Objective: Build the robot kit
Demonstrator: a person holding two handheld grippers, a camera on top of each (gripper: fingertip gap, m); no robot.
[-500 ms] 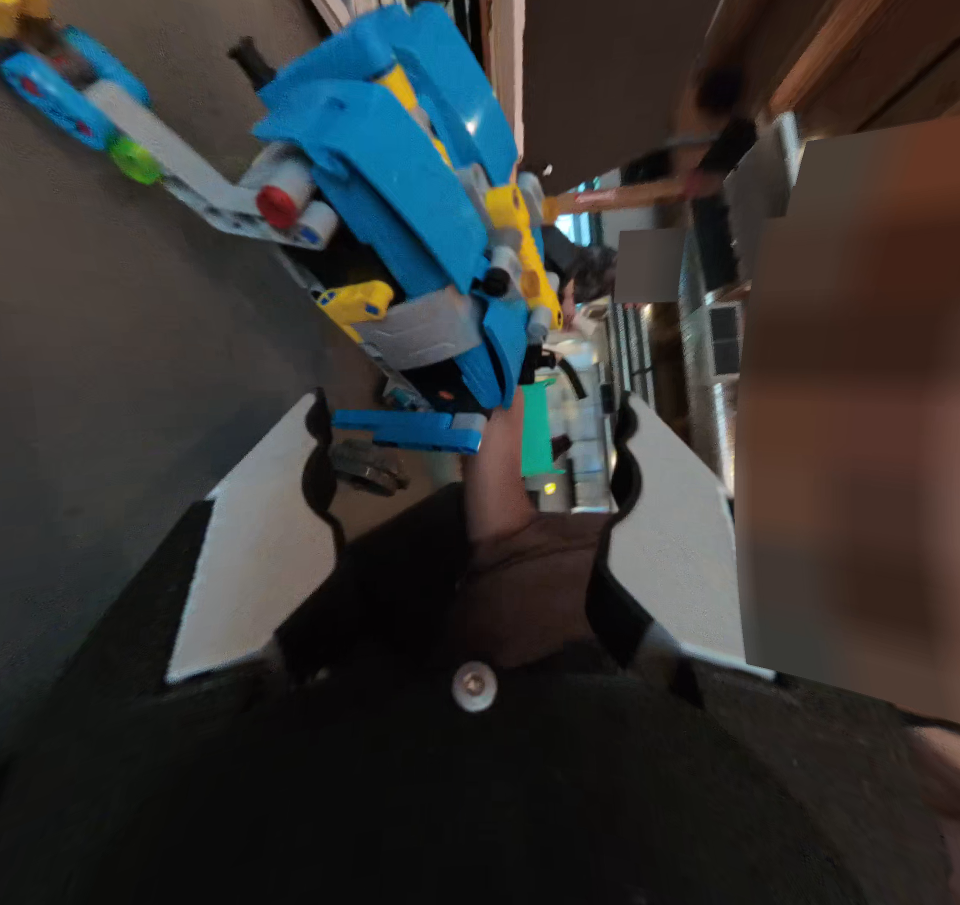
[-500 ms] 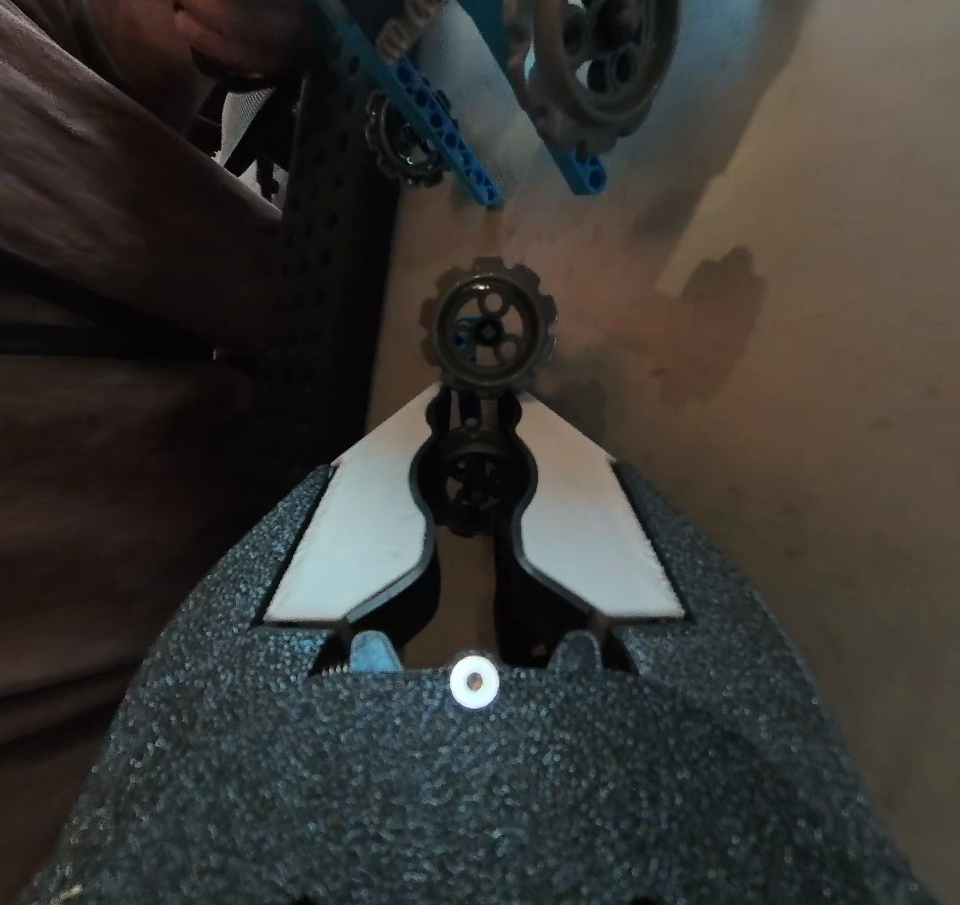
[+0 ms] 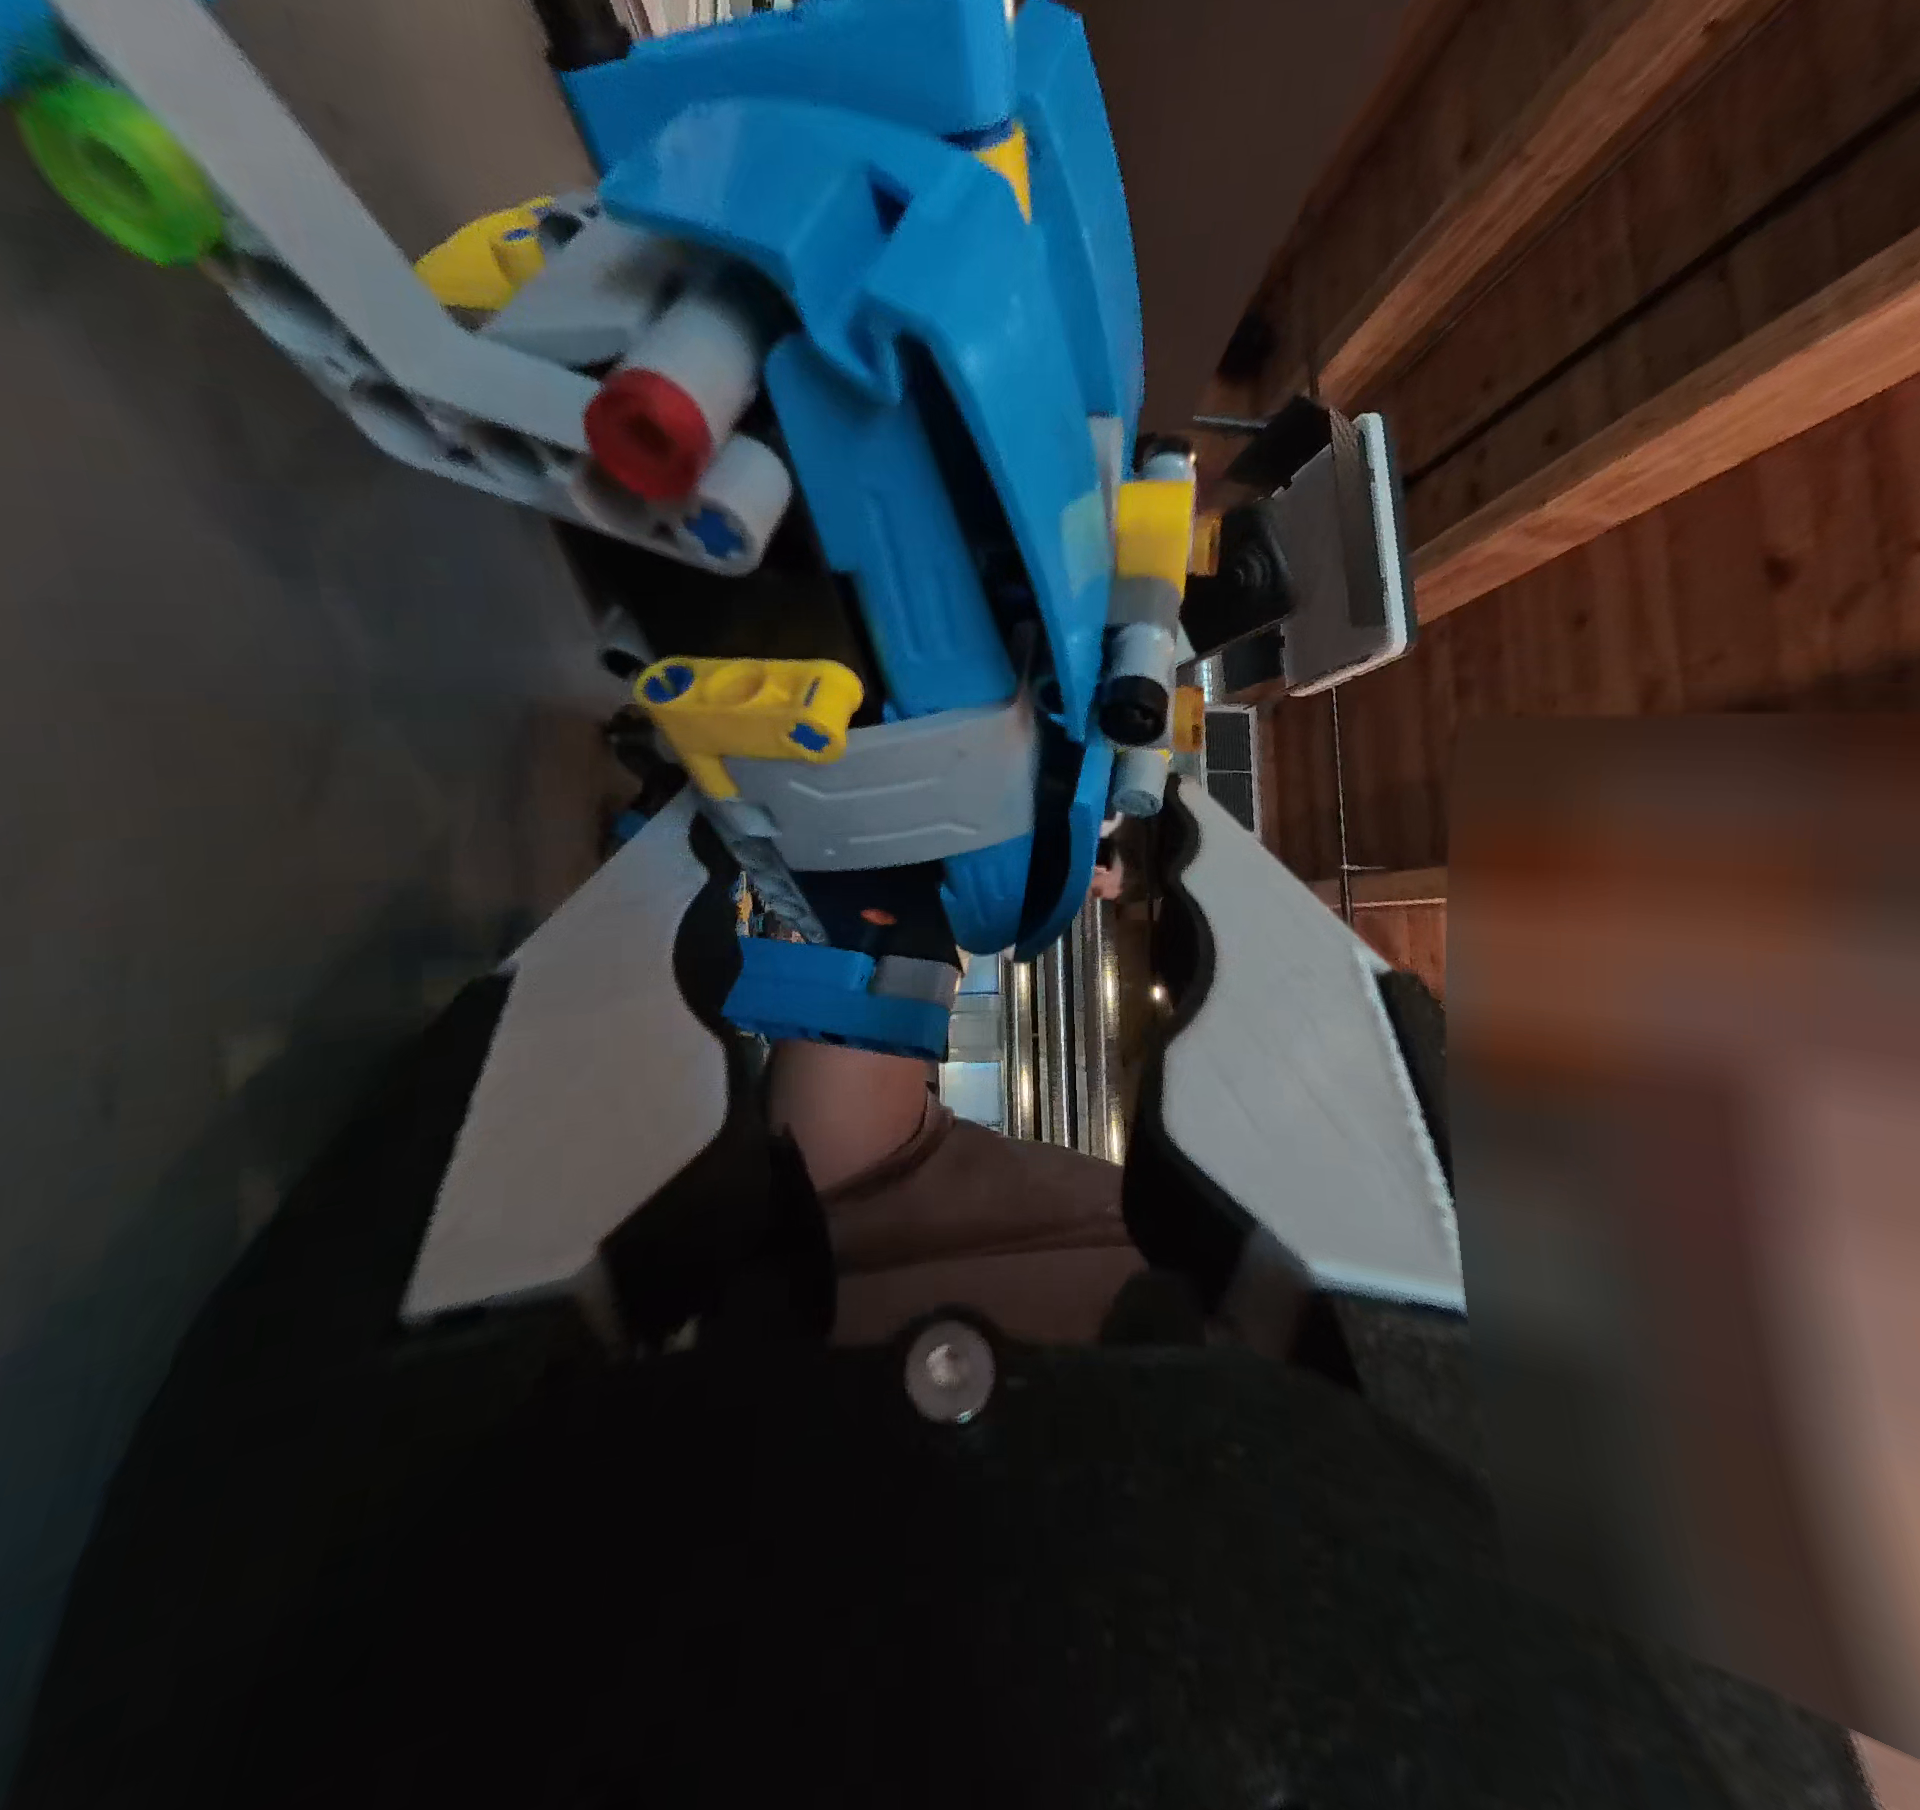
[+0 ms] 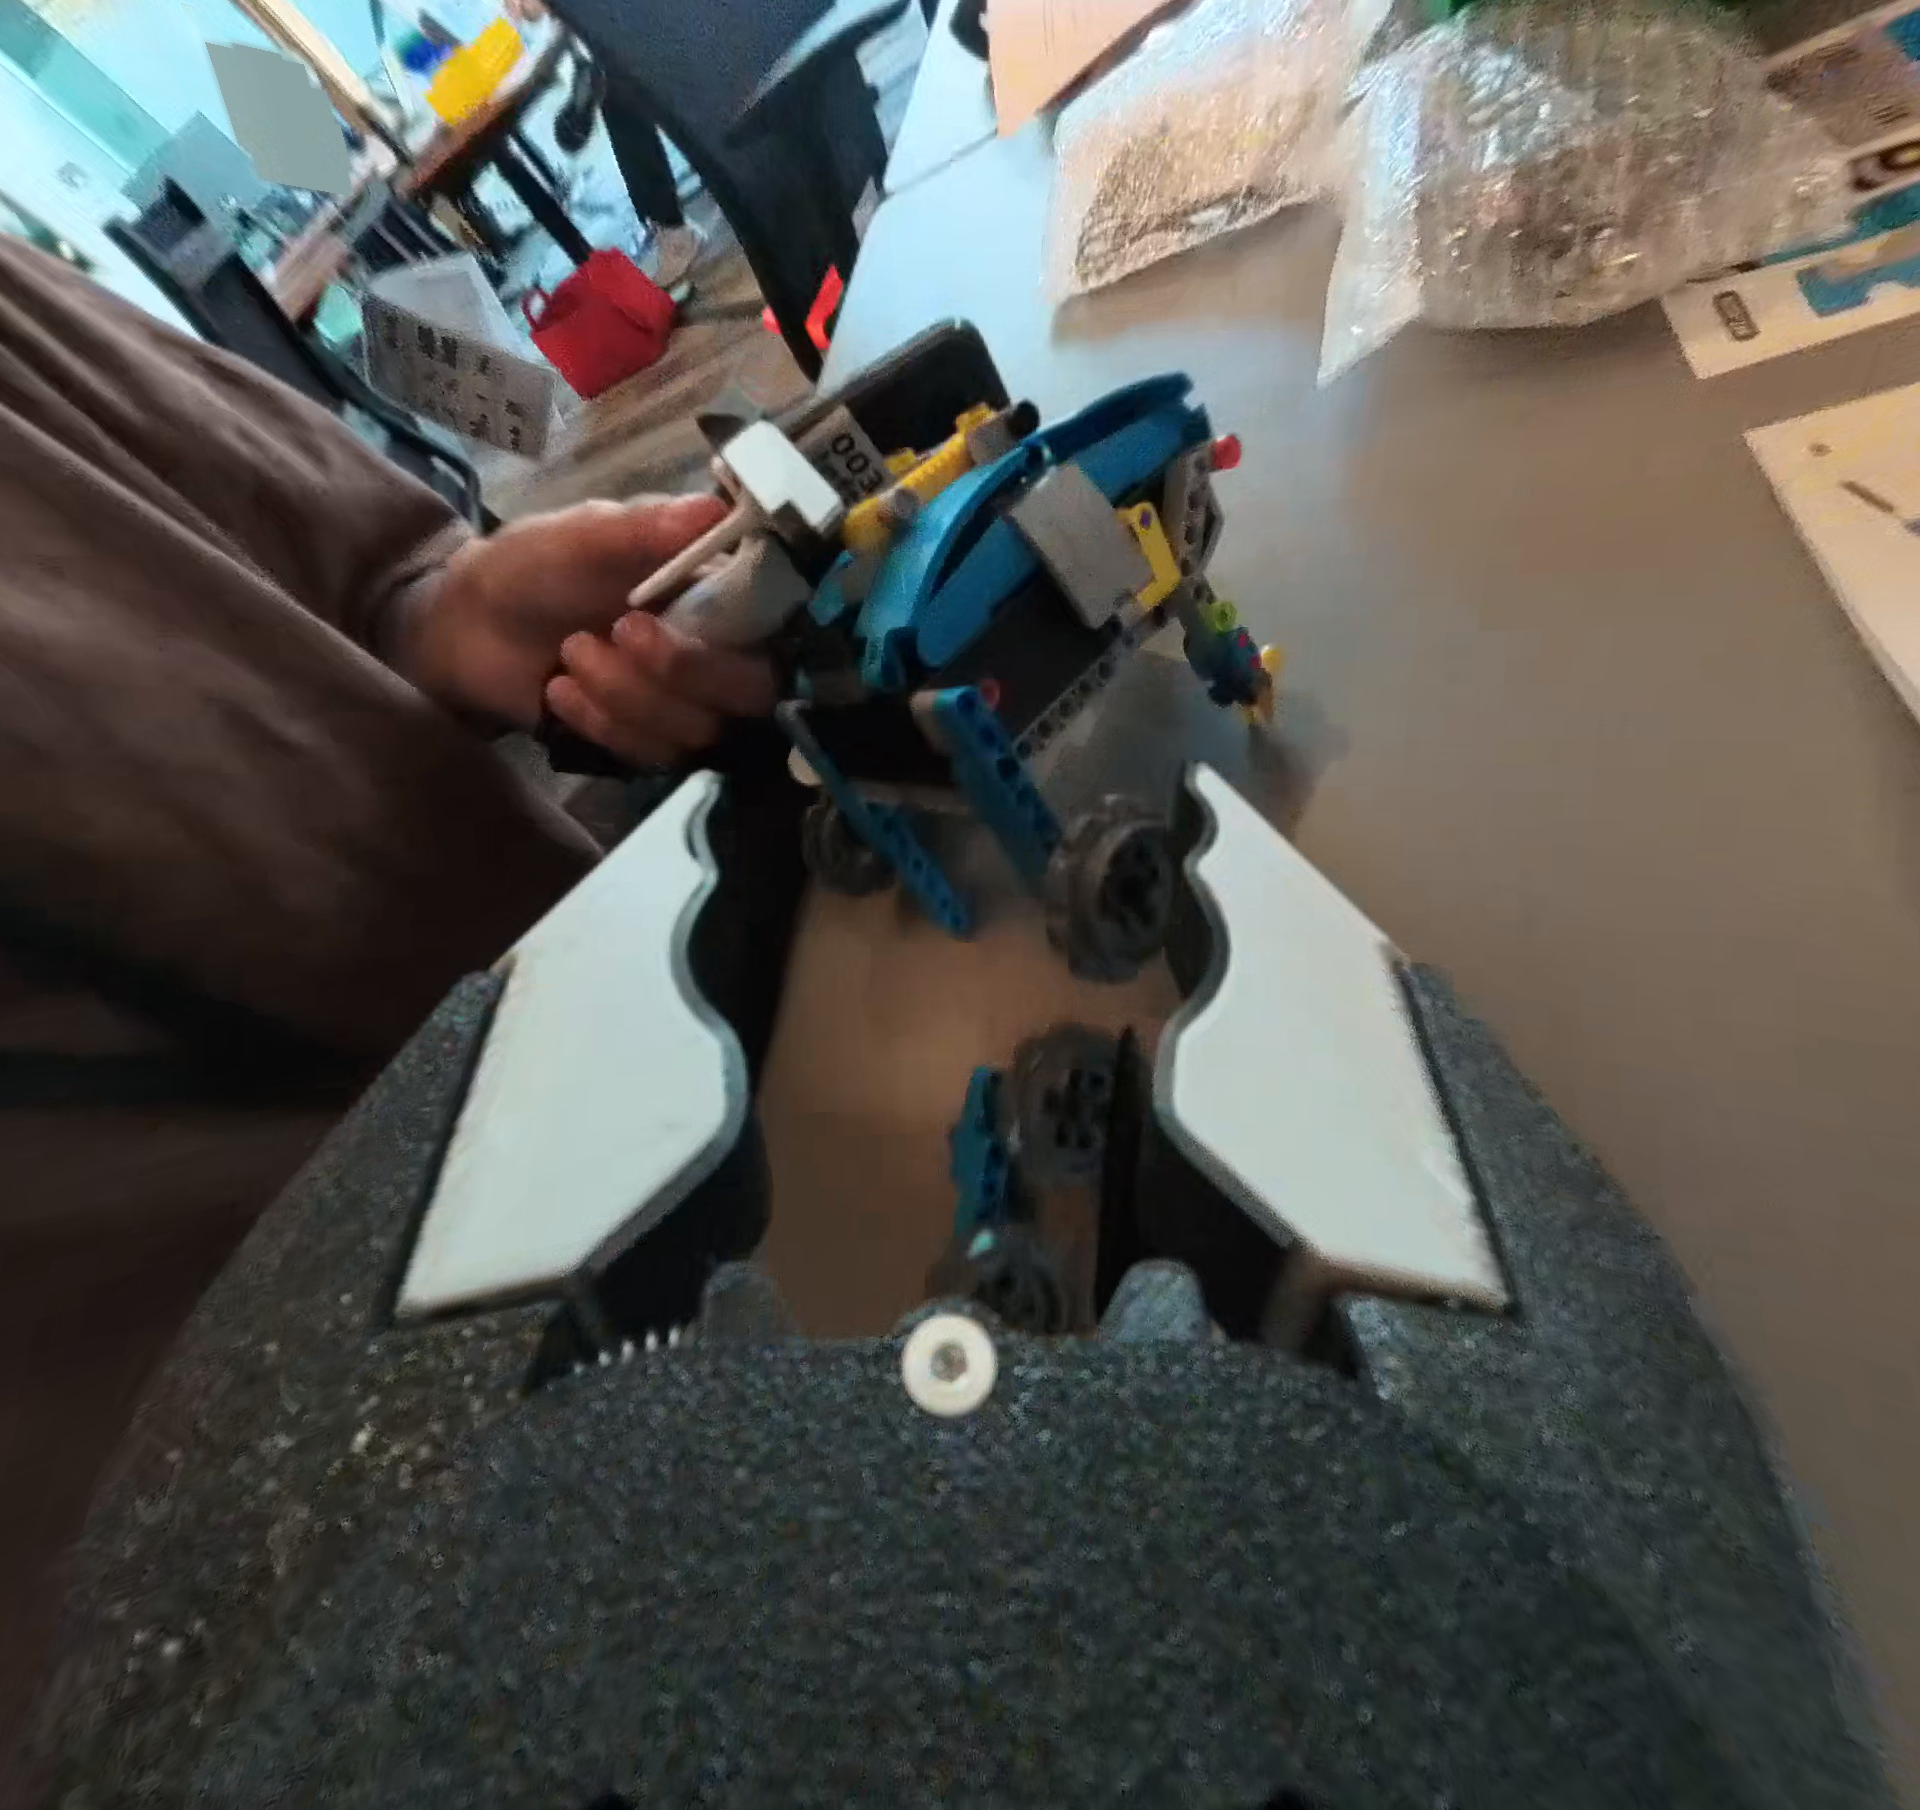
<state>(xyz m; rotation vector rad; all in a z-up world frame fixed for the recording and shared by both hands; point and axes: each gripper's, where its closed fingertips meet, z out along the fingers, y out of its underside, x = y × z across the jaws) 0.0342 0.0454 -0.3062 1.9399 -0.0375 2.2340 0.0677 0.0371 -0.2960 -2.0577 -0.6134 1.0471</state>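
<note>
- Since half a second ago my right claw [image 4: 951, 815] has swung from looking down at one lone wheel to facing the whole model; my left claw [image 3: 925, 851] has closed in on it.
- My right claw is spread wide, gripping nothing — a dark toothed wheel [image 4: 1117, 893] sits just inside its right finger.
- My left claw gapes too, its fingers either side of the blue toy vehicle [image 3: 914, 430], not visibly pinching it.
- The vehicle stands tilted on the grey surface [image 4: 1558, 721], seemingly steadied from behind.
</note>
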